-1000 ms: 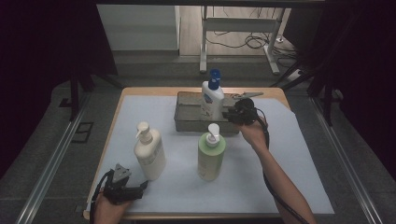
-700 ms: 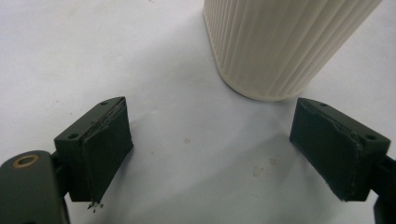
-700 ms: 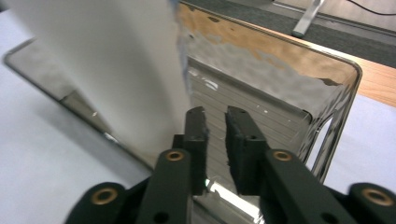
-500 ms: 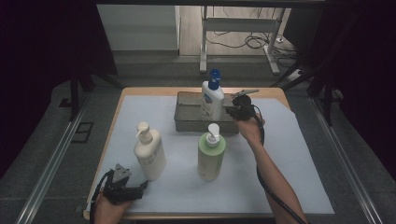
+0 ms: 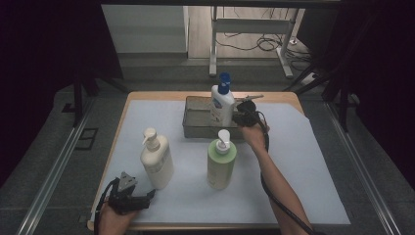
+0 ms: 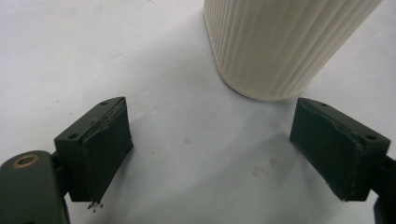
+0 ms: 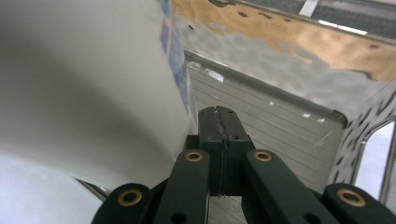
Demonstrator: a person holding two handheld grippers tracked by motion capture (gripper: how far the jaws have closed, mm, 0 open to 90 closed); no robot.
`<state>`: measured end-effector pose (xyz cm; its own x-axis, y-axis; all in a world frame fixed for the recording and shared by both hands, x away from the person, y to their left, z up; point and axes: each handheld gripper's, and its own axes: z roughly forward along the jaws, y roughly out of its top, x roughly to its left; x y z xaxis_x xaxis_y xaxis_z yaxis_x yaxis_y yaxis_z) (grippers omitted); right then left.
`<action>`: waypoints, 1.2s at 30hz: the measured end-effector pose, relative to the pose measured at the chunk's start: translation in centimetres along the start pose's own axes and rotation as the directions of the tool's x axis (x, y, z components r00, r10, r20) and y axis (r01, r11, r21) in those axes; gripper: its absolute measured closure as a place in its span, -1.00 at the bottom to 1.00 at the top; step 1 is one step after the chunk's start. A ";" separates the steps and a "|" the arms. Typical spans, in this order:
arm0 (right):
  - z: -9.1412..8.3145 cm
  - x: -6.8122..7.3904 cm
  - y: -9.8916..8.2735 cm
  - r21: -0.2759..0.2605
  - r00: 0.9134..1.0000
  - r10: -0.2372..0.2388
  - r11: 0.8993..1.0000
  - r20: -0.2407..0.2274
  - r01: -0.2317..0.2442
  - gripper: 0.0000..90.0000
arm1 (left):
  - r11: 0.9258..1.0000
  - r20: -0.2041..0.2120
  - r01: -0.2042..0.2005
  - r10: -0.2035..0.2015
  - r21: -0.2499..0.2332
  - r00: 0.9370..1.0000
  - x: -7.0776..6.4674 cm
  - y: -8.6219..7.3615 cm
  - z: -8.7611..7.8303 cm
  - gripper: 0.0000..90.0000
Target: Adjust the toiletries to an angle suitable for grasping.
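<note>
A white bottle with a blue cap [image 5: 221,104] stands upright in a metal tray [image 5: 195,128] at the back of the table. My right gripper [image 5: 242,116] sits just right of that bottle, over the tray's right end. Its jaws are shut with nothing between them, the right gripper [image 7: 219,122] pressed close beside the white bottle [image 7: 84,84]. At the front left, my left gripper [image 5: 146,197] rests open on the white mat. The left gripper [image 6: 233,154] points at the ribbed base of a cream pump bottle [image 6: 280,46], also seen standing front left [image 5: 156,159].
A green pump bottle [image 5: 221,162] stands upright in the middle of the white mat [image 5: 303,166], just in front of the tray. The wooden table edge [image 5: 122,110] borders the mat. A cable trails along the right forearm.
The right hand has moved a little left and down, bringing its gripper closer to the blue-capped bottle. The left hand has stayed still.
</note>
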<state>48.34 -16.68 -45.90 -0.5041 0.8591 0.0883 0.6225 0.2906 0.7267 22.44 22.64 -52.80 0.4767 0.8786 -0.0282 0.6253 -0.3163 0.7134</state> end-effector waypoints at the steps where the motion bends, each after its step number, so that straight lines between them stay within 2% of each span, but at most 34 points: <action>1: 0.0 0.0 0.0 0.003 1.000 0.000 1.000 0.002 0.000 0.99 | 1.000 0.000 0.000 0.000 0.000 1.000 0.0 0.0 0.0 -0.73; 30: 1.3 1.9 0.3 0.036 0.999 -0.047 0.998 -0.015 0.048 0.98 | 1.000 0.000 0.000 0.000 0.000 1.000 0.0 0.0 0.0 -0.73; 36: 1.5 2.2 0.4 0.038 0.998 -0.055 0.998 -0.034 0.056 0.98 | 1.000 0.000 0.000 0.000 0.000 1.000 0.0 0.0 0.0 -0.73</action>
<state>48.35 -14.08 -46.42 -0.5574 0.8272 0.0710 0.6156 0.3545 0.7038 22.44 22.64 -52.80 0.4765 0.8787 -0.0281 0.6252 -0.3162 0.7136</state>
